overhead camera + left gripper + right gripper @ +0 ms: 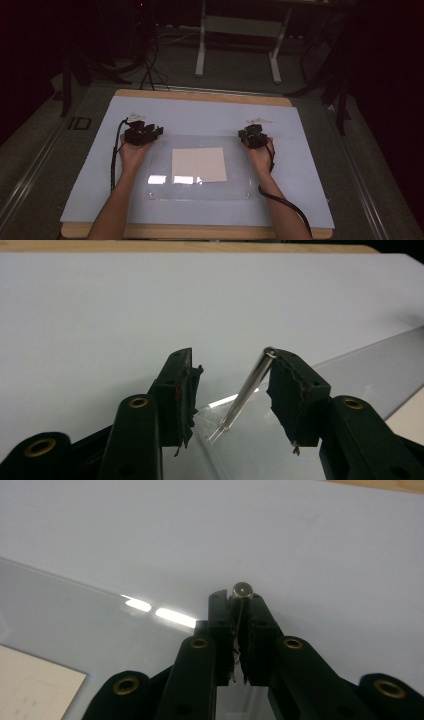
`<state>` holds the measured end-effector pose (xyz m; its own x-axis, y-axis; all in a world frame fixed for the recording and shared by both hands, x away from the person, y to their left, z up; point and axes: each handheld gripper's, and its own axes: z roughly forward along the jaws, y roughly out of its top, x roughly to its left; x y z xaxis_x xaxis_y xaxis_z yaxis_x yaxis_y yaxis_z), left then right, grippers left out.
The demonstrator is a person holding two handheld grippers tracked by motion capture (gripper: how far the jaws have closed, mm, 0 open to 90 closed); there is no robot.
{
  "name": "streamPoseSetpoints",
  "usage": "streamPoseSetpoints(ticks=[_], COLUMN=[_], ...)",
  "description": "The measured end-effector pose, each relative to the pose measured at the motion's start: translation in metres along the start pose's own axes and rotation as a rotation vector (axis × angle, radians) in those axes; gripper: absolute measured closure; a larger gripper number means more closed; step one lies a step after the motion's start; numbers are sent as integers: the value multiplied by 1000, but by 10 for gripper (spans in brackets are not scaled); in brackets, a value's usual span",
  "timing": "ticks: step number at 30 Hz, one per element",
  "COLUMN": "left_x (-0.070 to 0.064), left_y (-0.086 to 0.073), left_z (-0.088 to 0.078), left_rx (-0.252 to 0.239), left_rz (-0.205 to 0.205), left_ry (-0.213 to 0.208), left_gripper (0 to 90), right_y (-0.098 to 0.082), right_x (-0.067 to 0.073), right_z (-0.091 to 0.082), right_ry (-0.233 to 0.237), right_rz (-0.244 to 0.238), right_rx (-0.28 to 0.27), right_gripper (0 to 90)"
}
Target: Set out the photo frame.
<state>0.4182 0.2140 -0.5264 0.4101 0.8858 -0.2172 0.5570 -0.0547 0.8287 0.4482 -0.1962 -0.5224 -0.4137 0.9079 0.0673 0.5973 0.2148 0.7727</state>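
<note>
Clear acrylic sheet [200, 172] flat on pale tabletop [300, 165] over cream paper [199, 165], left claw [230, 390] released around its far corner, right claw [239, 625] clenched on the opposite far corner.

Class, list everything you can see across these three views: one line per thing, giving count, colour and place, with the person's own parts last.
Table: one, wooden edge, under everything.
Mat: one, pale blue, covering the table.
Clear sheet: one, transparent, on the mat; its far corners sit in the tools.
Paper: one, cream, at the clear sheet's middle.
Stud: one, silver, at the sheet corner above the right tool's jaws.
Stand: one, white, on the floor beyond the table.
Left tool: one, black, jaws apart around a sheet corner.
Right tool: one, black, clamped on the sheet's other far corner.
Forearms: two, entering from the bottom.
</note>
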Motion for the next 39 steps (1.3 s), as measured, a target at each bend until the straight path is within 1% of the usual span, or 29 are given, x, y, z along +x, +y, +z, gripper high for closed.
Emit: streamPoseSetpoints(ticks=[1, 3, 4, 5, 6, 8, 9, 10, 11, 12, 13, 14, 16, 18, 20, 22, 25, 26, 27, 28, 29, 30, 31, 33, 34, 39], left_x=[-1, -2, -2, -3, -3, -3, -2, -2, 0, 2, 3, 4, 5, 7, 7, 7, 6, 5, 5, 5, 4, 3, 2, 1, 0, -2], left_y=[0, 0, 0, 0, -1, -1, -1, -1, -2, -2, -3, -4, -5, -9, -11, -11, -10, -10, -10, -10, -9, -9, -9, -7, -6, -5], left_z=[0, -1, -1, -2, -3, -4, -4, -4, -6, -7, -8, -9, -9, -10, -11, -11, -11, -10, -10, -10, -10, -10, -9, -8, -7, -5], left_rx=[-4, -12, -12, -18, -22, -31, -44, -44, -72, -80, -82, -81, -76, -64, -47, -45, -51, -44, -44, -43, -41, -39, -38, -29, -31, -43], left_rz=[1, 11, 11, 18, 14, 15, 11, 11, -23, -34, -44, -47, -48, -49, -22, -18, -17, -3, -3, -1, 3, 9, 17, 30, 35, 35], left_ry=[-1, 2, 2, -8, -21, -21, -25, -25, -39, -44, -45, -45, -42, -33, -20, -16, -26, -28, -28, -35, -39, -47, -51, -48, -41, -32], left_gripper=[514, 511, 511, 511, 530, 543, 543, 543, 543, 543, 544, 549, 549, 559, 576, 580, 627, 644, 669, 669, 726, 726, 765, 808, 808, 794], right_y=[1, 1, 1, 0, -2, -4, -4, -4, -3, -2, -1, 1, 1, 0, 0, 0, 0, 0, 0, 1, 1, 1, 1, 2, 1, 2], right_x=[-2, -4, -4, -6, -8, -10, -11, -11, -12, -15, -16, -19, -19, -19, -20, -20, -19, -19, -19, -18, -17, -17, -17, -17, -16, -14], right_z=[-1, -1, -1, -1, -5, -10, -12, -12, -15, -21, -24, -26, -26, -24, -23, -22, -18, -17, -17, -16, -14, -14, -14, -14, -15, -16], right_ry=[18, 37, 37, 49, 62, 77, 79, 79, 72, 70, 78, 87, 87, 93, 106, 108, 119, 119, 119, 122, 135, 135, 135, 137, 124, 115], right_rz=[5, 8, 8, 10, -2, -12, -25, -25, -42, -65, -71, -88, -88, -114, -104, -101, -92, -96, -96, -97, -88, -88, -81, -77, -90, -85], right_rx=[7, 13, 13, 14, 4, -22, -33, -33, -41, -68, -82, -81, -81, -87, -97, -96, -102, -103, -103, -100, -93, -93, -91, -89, -88, -89], right_gripper=[833, 792, 792, 765, 718, 694, 684, 684, 683, 683, 691, 696, 696, 706, 714, 718, 756, 772, 772, 802, 835, 835, 838, 843, 848, 850])
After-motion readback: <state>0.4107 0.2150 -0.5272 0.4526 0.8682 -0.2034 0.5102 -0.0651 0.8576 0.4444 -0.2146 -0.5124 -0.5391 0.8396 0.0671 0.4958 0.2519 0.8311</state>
